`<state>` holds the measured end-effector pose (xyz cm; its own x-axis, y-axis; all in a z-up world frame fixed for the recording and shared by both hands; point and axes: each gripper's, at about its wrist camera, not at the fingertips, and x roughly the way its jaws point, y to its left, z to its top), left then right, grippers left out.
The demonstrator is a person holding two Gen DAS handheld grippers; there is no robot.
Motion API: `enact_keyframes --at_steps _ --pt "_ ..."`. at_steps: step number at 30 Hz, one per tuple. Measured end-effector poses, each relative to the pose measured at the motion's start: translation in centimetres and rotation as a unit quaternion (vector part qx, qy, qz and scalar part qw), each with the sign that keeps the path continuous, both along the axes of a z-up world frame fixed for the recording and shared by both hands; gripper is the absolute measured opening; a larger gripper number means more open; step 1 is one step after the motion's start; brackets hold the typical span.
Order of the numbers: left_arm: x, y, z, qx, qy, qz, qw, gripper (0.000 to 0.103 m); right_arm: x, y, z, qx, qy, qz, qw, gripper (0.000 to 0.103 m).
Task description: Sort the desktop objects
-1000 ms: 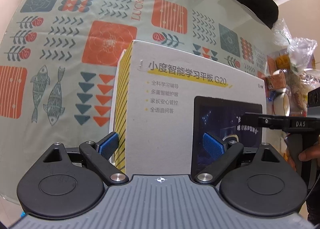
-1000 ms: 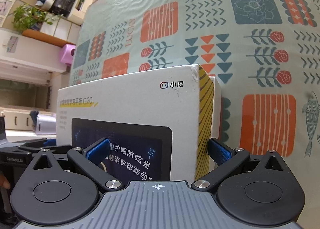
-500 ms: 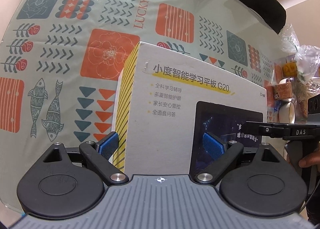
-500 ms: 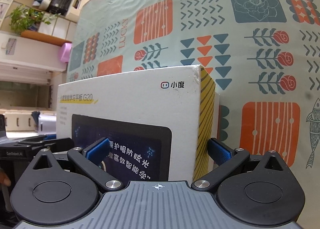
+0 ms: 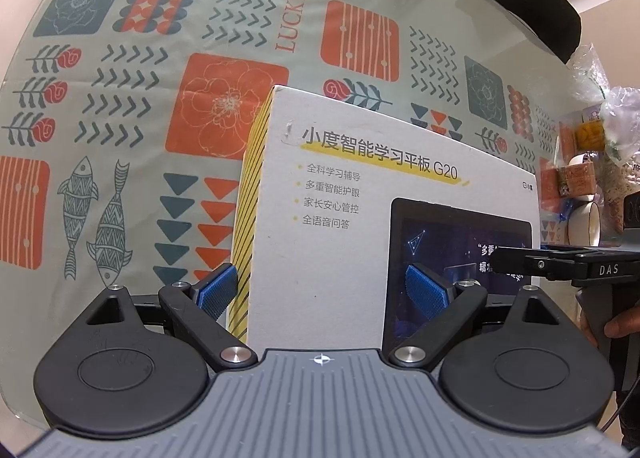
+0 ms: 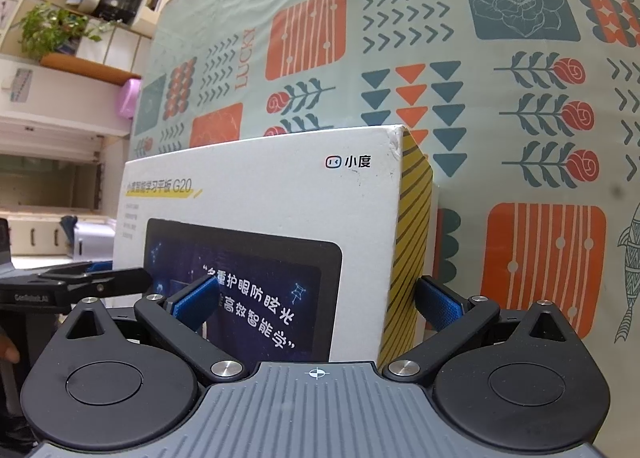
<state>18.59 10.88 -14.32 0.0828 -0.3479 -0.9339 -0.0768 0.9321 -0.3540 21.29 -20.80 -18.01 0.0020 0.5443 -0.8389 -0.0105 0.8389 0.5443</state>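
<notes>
Left gripper (image 5: 322, 292) and right gripper (image 6: 316, 300) each clamp the upright white cardboard tablet box (image 5: 348, 250), patterned tablecloth (image 5: 120, 106) at 12 o'clock.

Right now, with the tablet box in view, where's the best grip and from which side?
Grip the tablet box at its two striped narrow ends, left claw and right claw each coming from its own end. The printed face is too broad for one span; the thin striped edge fits between the pads.

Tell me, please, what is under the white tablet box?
Under the white tablet box only the patterned tablecloth shows around its edges. The box hides the part right beneath it. The left gripper and the right gripper each straddle one end.
</notes>
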Motion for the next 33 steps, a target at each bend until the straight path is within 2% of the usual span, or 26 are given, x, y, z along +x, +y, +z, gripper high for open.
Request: enact_keyframes --at_steps 7,19,33 --pt "0.0 0.1 -1.4 0.000 0.014 -0.001 0.9999 0.103 -0.1 0.4 -1.1 -0.010 0.005 0.015 1.000 0.103" --pt "0.4 -0.6 -5.0 0.022 0.034 -0.009 0.9992 0.103 0.4 1.0 -4.2 -0.034 0.028 0.016 0.999 0.103" --pt "0.7 -1.1 -5.8 0.036 0.035 -0.016 0.9986 0.103 0.5 1.1 -5.0 -0.038 0.028 0.025 0.999 0.103"
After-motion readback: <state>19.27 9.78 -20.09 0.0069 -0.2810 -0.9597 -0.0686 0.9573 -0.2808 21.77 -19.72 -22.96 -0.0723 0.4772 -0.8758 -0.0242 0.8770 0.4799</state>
